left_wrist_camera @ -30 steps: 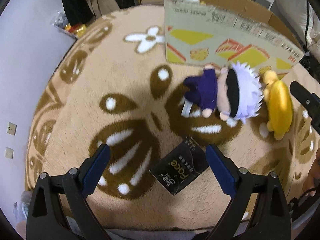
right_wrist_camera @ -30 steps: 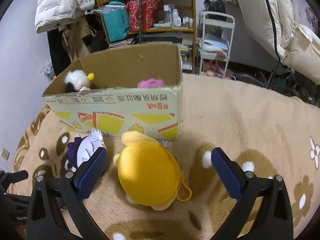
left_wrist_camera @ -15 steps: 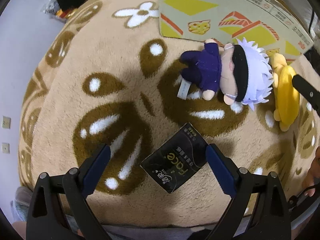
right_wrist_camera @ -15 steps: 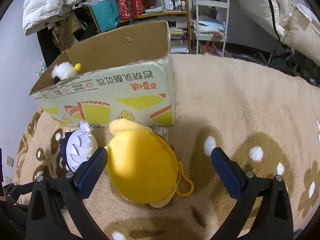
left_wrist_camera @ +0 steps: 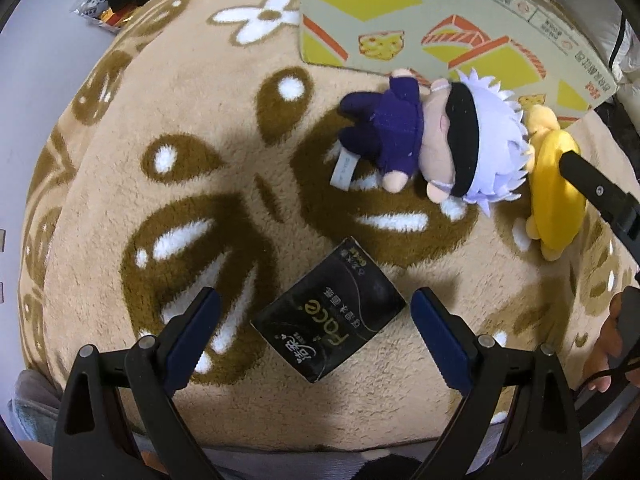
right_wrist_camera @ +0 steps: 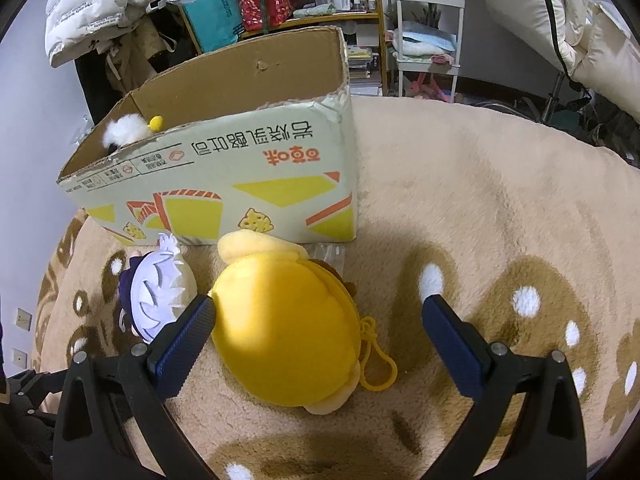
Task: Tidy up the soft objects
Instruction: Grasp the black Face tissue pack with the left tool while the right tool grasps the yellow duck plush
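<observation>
Hovering wide open, the left hand-held gripper point(left_wrist_camera: 314, 322) straddles a black packet point(left_wrist_camera: 328, 316). The right hand-held gripper point(right_wrist_camera: 318, 322), also released, flanks the yellow plush point(right_wrist_camera: 286, 330) on the rug point(right_wrist_camera: 500, 208).

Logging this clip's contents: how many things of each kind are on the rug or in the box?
Plush toys on the rug: 2, the yellow plush and the white-haired doll.
Plush toys in the cardboard box: 1, a white fluffy one.
Black tissue packs: 1.
Boxes: 1.
Total: 5.
</observation>
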